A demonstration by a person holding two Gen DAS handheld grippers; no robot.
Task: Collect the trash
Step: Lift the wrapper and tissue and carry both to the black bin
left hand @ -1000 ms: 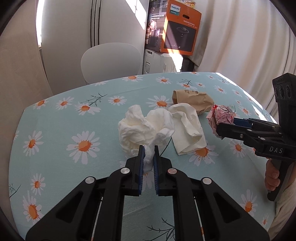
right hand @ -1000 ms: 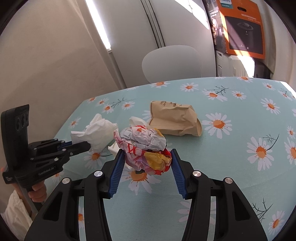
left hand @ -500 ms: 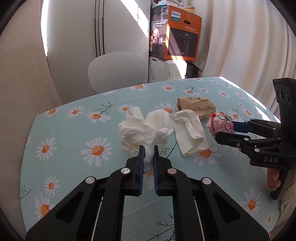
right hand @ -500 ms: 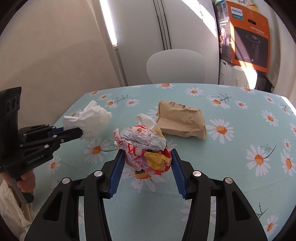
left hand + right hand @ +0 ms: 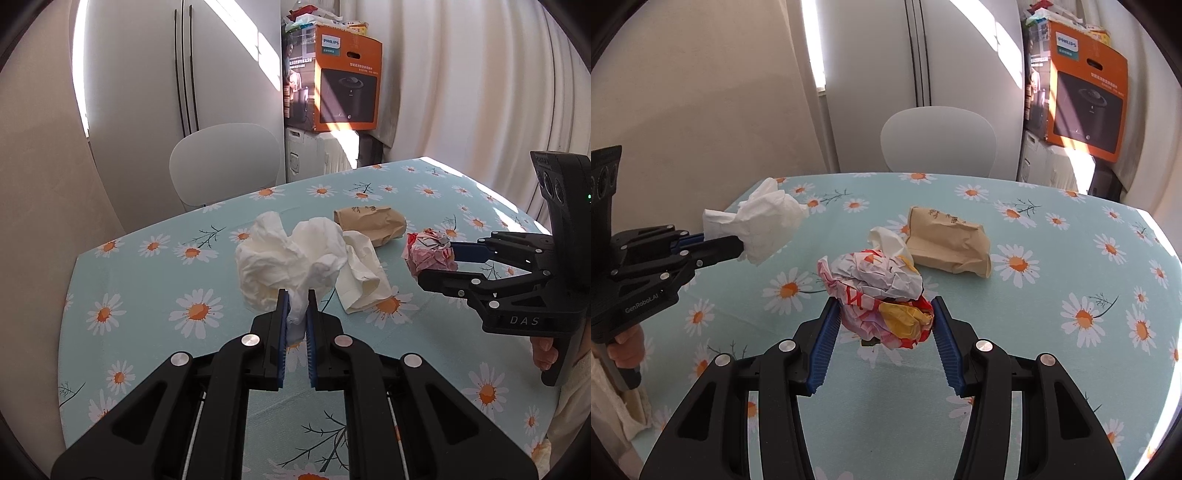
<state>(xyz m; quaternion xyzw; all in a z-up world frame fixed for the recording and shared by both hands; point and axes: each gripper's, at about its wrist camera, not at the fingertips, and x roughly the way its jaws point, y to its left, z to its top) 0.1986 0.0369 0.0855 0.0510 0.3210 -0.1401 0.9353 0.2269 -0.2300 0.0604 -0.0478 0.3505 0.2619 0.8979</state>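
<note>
My left gripper (image 5: 296,299) is shut on a crumpled white tissue (image 5: 288,258) and holds it above the daisy-print table (image 5: 147,332); the tissue also shows in the right wrist view (image 5: 764,221). My right gripper (image 5: 884,314) is shut on a crumpled red, white and yellow wrapper (image 5: 879,295), lifted off the table; the wrapper also shows in the left wrist view (image 5: 428,253). A second crumpled white napkin (image 5: 360,277) and a flattened brown paper bag (image 5: 947,242) lie on the table.
A white chair (image 5: 936,140) stands behind the table's far edge. An orange Philips box (image 5: 347,92) sits on white appliances at the back. Curtains hang on the right. The table's left edge is close to a beige wall.
Both grippers have risen with their loads. The tissue and the wrapper now hang higher above the table. The napkin and the bag have stayed in place.
</note>
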